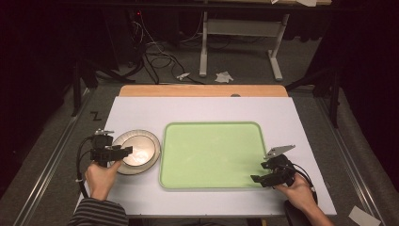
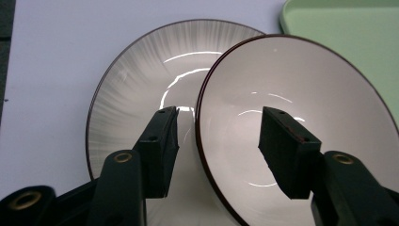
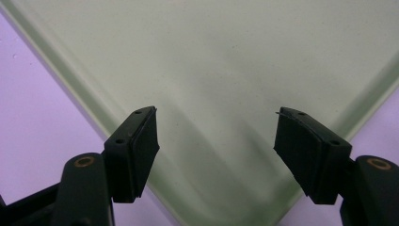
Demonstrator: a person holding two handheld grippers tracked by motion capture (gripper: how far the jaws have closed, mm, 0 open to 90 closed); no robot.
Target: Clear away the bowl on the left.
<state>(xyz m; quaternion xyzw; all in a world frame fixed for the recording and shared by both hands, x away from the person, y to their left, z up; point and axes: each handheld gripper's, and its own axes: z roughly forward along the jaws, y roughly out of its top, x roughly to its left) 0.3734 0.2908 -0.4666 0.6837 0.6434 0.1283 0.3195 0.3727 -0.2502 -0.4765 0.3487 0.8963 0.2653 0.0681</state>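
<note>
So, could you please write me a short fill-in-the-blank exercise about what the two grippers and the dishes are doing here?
1. The bowl sits on a striped ____.
2. The left gripper straddles the bowl's rim, its jaws ____.
3. The right gripper hovers, jaws open, over a corner of the ____ tray.
4. The tray holds ____ dishes.

Missing words: plate; open; green; no

Both grippers are black. The left gripper (image 1: 123,151) has blocky jaws with flat pads, small screw holes and brass-ringed bolts at the jaw roots; a black cable loops from it. The right gripper (image 1: 257,178) carries a grey three-cornered plate and a black cable. The left sleeve (image 1: 99,214) is striped dark and light.
</note>
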